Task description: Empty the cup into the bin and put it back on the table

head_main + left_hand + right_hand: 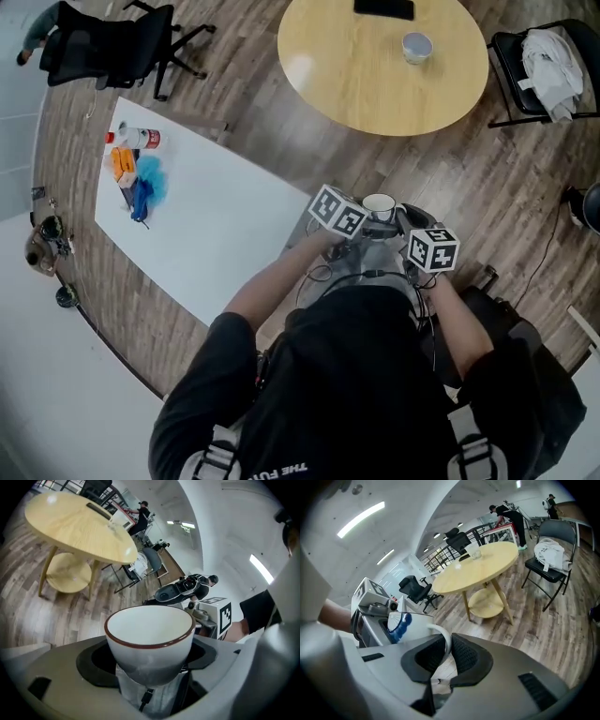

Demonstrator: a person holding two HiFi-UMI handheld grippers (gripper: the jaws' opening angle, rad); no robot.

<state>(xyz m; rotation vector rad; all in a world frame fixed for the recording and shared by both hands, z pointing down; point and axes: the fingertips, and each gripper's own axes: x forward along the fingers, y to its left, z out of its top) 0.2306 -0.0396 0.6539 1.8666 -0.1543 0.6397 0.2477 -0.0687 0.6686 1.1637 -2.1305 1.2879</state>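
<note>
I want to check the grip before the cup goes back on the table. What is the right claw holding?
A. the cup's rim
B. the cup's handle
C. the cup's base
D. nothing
B: in the right gripper view, the right claw is closed on the white loop handle that sticks out from the cup.

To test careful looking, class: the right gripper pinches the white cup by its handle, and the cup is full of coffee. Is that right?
No: the cup is empty, its white inside bare in the left gripper view. The right gripper does pinch its handle.
</note>
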